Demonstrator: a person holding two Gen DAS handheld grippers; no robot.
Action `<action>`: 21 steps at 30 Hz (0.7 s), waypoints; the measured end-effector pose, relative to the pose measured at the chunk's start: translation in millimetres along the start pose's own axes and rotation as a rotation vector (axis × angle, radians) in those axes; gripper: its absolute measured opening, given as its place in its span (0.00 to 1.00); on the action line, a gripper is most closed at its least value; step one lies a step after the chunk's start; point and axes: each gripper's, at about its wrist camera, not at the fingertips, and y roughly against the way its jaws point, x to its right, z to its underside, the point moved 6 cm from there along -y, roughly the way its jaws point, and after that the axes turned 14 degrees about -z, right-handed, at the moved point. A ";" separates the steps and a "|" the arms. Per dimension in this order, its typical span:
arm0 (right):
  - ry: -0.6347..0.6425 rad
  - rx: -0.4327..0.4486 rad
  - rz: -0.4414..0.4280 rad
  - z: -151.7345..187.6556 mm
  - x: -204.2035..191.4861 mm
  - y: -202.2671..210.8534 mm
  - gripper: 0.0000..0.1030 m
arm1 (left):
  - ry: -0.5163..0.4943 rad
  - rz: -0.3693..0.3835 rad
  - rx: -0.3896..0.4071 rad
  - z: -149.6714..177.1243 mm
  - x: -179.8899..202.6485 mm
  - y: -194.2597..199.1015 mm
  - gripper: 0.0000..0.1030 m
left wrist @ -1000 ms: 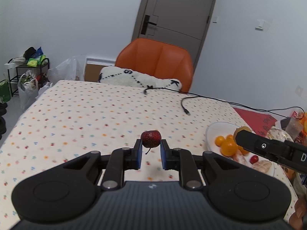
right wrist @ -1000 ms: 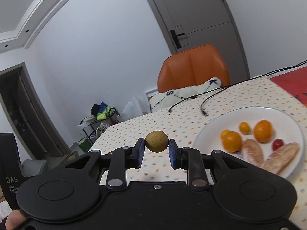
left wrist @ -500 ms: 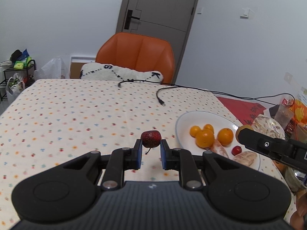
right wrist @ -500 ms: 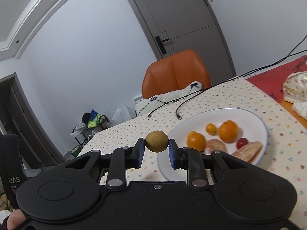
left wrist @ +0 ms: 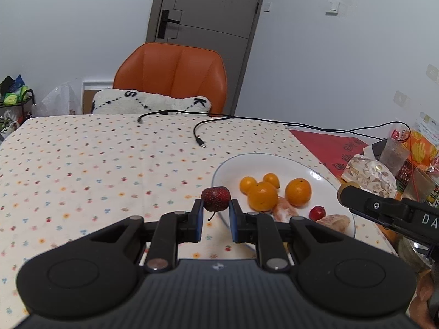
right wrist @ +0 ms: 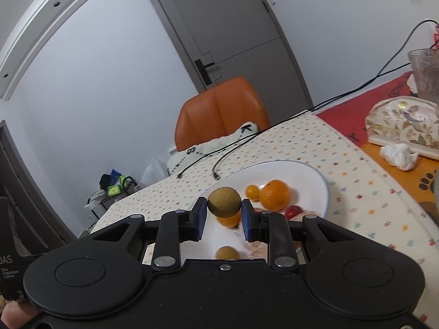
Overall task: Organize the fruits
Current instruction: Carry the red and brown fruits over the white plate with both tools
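My left gripper [left wrist: 216, 206] is shut on a dark red, stemmed small fruit [left wrist: 216, 198], held just left of the white plate [left wrist: 274, 161]. The plate carries three oranges [left wrist: 262, 195], a small red fruit [left wrist: 317, 212] and peeled citrus segments [left wrist: 333, 221]. My right gripper [right wrist: 223, 208] is shut on a round brown fruit [right wrist: 224, 201], above the plate's [right wrist: 307, 181] near left part. In the right wrist view a second brown fruit [right wrist: 226, 253] shows below the fingers, beside an orange [right wrist: 274, 198]. The right gripper [left wrist: 384, 211] also enters the left wrist view from the right.
A spotted tablecloth [left wrist: 96, 164] covers the table. Black cables [left wrist: 200, 134] lie behind the plate. An orange chair [left wrist: 172, 74] with a white cushion [left wrist: 151, 104] stands at the far edge. A floral pouch [right wrist: 403, 120], crumpled tissue [right wrist: 399, 155] and a glass [right wrist: 425, 74] sit right of the plate.
Both grippers have moved toward the plate with their fruits still held. The right gripper now hangs over the plate, and the left has come up to its left rim.
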 end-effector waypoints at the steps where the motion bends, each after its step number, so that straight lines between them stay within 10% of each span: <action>1: -0.004 0.004 0.005 -1.0 3.5 1.1 0.24 | -0.003 0.003 0.000 -0.4 2.5 -1.4 0.17; 21: -0.030 -0.041 -0.006 9.4 13.6 -17.2 0.25 | -0.040 -0.012 -0.021 1.2 11.0 -16.5 0.23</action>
